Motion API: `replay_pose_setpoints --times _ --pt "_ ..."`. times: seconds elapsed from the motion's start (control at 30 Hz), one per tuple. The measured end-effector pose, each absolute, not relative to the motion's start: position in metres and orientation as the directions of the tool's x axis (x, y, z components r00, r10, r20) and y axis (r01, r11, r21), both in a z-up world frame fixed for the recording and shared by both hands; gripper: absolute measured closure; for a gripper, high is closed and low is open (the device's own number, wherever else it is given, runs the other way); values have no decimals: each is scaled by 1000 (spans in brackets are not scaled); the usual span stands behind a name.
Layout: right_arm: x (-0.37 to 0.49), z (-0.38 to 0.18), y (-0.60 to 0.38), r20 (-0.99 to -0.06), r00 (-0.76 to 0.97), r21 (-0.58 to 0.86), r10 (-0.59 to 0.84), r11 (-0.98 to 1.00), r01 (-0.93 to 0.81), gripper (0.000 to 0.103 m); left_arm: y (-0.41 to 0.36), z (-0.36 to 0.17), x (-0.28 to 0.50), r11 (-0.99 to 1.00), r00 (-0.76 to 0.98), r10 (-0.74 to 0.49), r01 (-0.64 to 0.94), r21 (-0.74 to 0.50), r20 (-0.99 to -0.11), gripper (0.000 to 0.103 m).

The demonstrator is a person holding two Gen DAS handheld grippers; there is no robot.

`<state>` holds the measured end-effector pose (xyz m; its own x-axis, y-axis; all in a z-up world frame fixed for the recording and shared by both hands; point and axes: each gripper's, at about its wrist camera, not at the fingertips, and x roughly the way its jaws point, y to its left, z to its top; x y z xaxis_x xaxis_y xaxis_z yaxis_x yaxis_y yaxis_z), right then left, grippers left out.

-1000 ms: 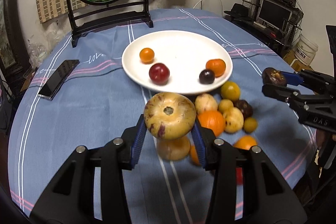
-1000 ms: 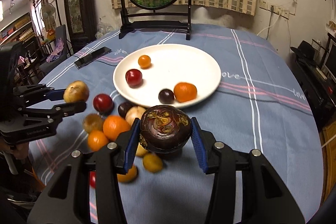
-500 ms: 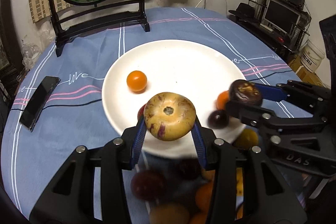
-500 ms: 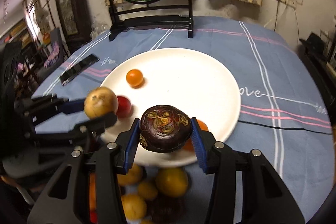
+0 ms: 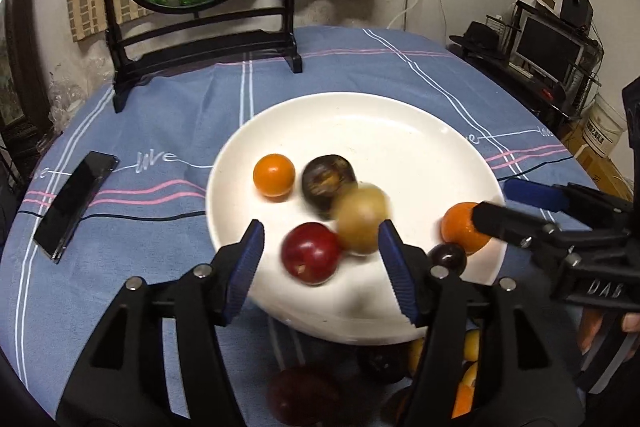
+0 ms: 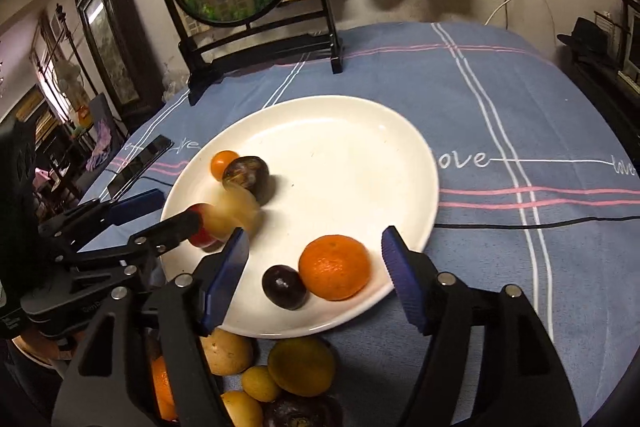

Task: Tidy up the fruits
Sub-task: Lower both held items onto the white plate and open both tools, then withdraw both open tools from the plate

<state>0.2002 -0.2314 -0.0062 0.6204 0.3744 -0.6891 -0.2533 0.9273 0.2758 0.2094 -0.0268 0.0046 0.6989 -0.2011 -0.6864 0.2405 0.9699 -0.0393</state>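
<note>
Both grippers tilt down over the white plate (image 5: 400, 115). The left gripper (image 5: 320, 267) is opening, nothing pinched; the blurry yellow fruit (image 5: 360, 217) sits loose on the plate past its fingertips. The right gripper (image 6: 314, 273) is opening too, and the round dark fruit (image 6: 248, 177) lies further in; its orientation isn't clear.

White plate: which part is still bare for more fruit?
The white plate is bare on its far and right parts, beyond the large orange. Its near-left part is crowded around the red fruit and yellowish fruit.
</note>
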Motion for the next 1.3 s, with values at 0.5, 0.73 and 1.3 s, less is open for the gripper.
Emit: replay_pose_setpoints --times 0.5,0.73,1.3 --pt "196 -14 -244 -702 623 281 345 938 -202 34 -8 1 172 980 715 -146 199 -1 -684 30" --pt "187 -18 -255 -689 638 299 343 937 -181 34 1 4 151 983 722 -127 183 12 -680 25" --pt "92 -18 -261 -690 648 257 322 946 -197 33 18 -1 81 984 719 -119 177 15 -685 20"
